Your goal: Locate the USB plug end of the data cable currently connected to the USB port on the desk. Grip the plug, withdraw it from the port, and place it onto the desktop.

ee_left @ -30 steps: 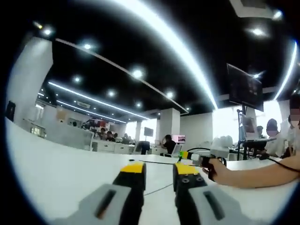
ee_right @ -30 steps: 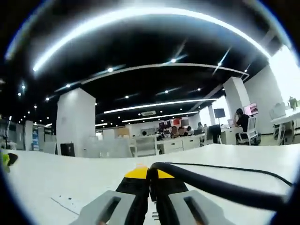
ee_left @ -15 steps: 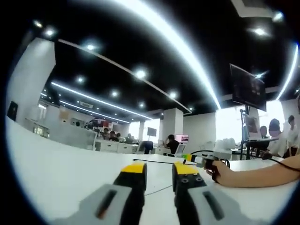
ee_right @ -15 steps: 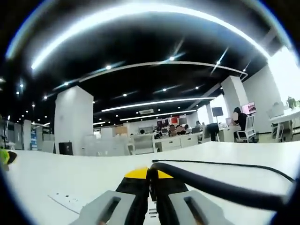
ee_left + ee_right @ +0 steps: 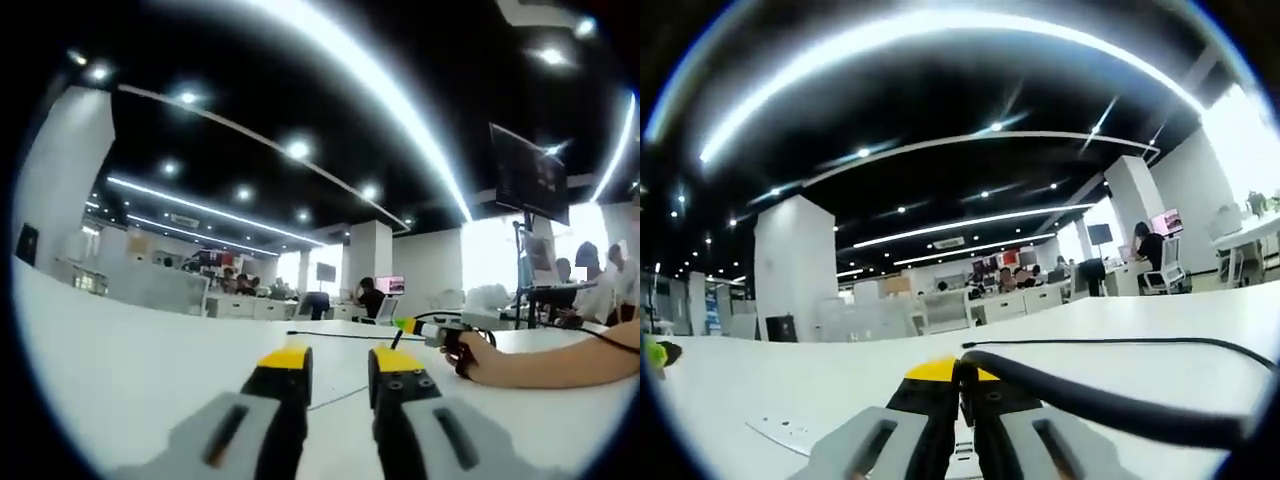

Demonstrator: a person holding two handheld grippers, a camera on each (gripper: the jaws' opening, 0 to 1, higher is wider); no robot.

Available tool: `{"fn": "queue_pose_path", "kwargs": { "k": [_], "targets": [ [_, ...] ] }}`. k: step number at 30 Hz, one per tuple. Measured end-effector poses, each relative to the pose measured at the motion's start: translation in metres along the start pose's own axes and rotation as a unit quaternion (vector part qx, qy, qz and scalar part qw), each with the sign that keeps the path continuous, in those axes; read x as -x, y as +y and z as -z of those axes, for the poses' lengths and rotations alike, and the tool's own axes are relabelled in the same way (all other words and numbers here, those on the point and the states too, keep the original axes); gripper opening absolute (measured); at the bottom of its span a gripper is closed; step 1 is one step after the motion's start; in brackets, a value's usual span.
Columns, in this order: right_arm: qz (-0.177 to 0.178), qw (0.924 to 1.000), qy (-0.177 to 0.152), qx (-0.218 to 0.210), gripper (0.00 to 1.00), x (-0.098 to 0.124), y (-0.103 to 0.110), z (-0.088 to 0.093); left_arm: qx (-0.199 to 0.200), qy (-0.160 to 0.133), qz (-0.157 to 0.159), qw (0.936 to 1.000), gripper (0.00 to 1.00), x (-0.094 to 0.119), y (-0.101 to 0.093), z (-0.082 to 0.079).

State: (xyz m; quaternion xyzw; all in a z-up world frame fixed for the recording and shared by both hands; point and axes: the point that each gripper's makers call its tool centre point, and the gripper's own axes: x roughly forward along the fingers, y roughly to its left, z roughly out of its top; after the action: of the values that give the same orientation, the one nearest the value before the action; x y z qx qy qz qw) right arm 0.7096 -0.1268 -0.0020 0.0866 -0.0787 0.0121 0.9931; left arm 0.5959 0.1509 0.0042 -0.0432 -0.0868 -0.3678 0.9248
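Note:
In the right gripper view, my right gripper [image 5: 961, 372] is shut, and the thick black data cable [image 5: 1090, 398] comes out from between its yellow-tipped jaws and runs off to the right. The plug itself is hidden between the jaws. A thinner run of the cable [image 5: 1110, 342] lies across the white desk [image 5: 840, 380] behind. In the left gripper view, my left gripper [image 5: 338, 362] hovers low over the desk with a gap between its jaws and nothing in them. To its right, a hand holds the right gripper [image 5: 440, 335]. A thin cable [image 5: 335, 336] lies on the desk.
A flat white strip with small holes [image 5: 790, 430] lies on the desk to the lower left of the right jaws. The left gripper's green-yellow tip [image 5: 652, 352] shows at the far left. A forearm [image 5: 560, 362] rests across the desk. People sit at desks far behind.
Both views have shifted slightly. In the left gripper view, the hand with the right gripper has drifted a little to the right. The cable stays held.

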Motion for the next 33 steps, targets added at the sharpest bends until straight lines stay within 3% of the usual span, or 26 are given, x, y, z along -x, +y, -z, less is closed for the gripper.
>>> {"fn": "queue_pose_path", "kwargs": {
  "k": [8,19,33],
  "targets": [
    [-0.003,0.9996,0.002,-0.029,0.06,0.002,-0.003,0.001,-0.019,0.019,0.014,0.9995,0.26,-0.002,-0.007,0.008],
    [-0.055,0.9965,0.044,-0.046,0.06,0.020,0.018,0.015,-0.039,0.040,0.017,0.9983,0.26,-0.002,-0.008,0.014],
    [-0.073,0.9942,0.044,-0.066,0.06,0.036,0.021,0.015,-0.038,0.045,0.014,0.9982,0.26,-0.001,-0.008,0.017]
  ]
}}
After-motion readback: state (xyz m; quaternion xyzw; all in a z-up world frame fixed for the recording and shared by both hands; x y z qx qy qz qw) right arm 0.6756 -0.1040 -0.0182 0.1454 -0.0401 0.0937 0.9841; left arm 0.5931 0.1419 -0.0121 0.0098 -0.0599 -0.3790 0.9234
